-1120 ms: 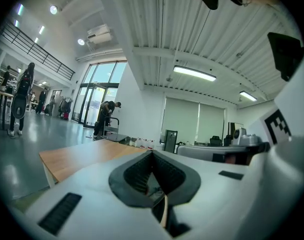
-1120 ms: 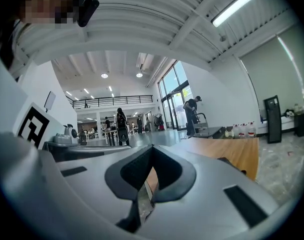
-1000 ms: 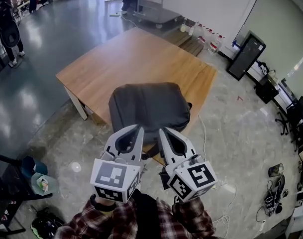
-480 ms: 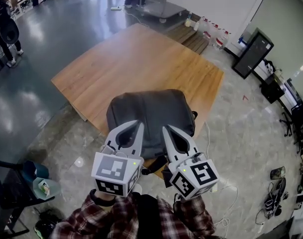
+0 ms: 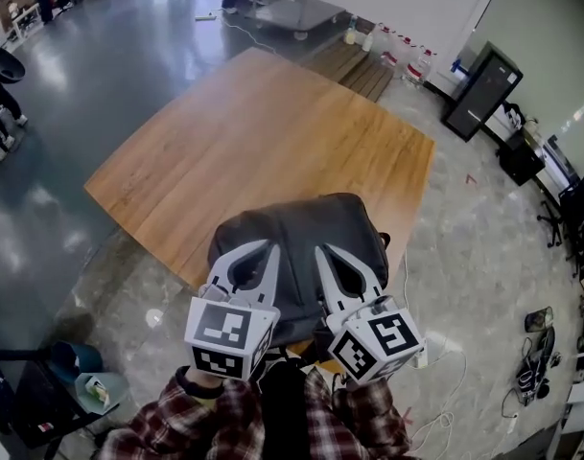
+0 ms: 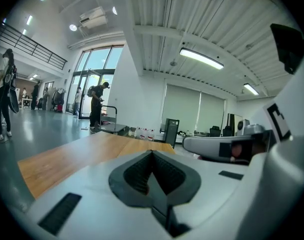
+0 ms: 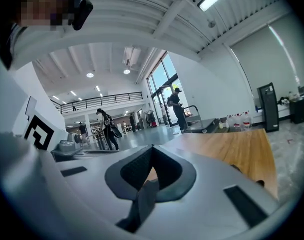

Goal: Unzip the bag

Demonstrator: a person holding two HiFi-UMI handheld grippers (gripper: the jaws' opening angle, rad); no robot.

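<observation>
A dark grey bag lies on the near edge of a large wooden table. Both grippers are held side by side over the bag's near half, pointing away from me. My left gripper is shut with nothing between its jaws, and my right gripper is shut and empty too. In the left gripper view the gripper points over the table top, with the bag hidden below it. The right gripper view shows its gripper closed above the table. I cannot make out the zip.
A black upright panel and several bottles stand beyond the table's far right corner. A flat cart is at the back. Cables lie on the floor to the right, a blue bin to the left.
The head view has moved forward, so the table and bag sit lower and closer in the frame. Both grippers stay shut and side by side over the bag.
</observation>
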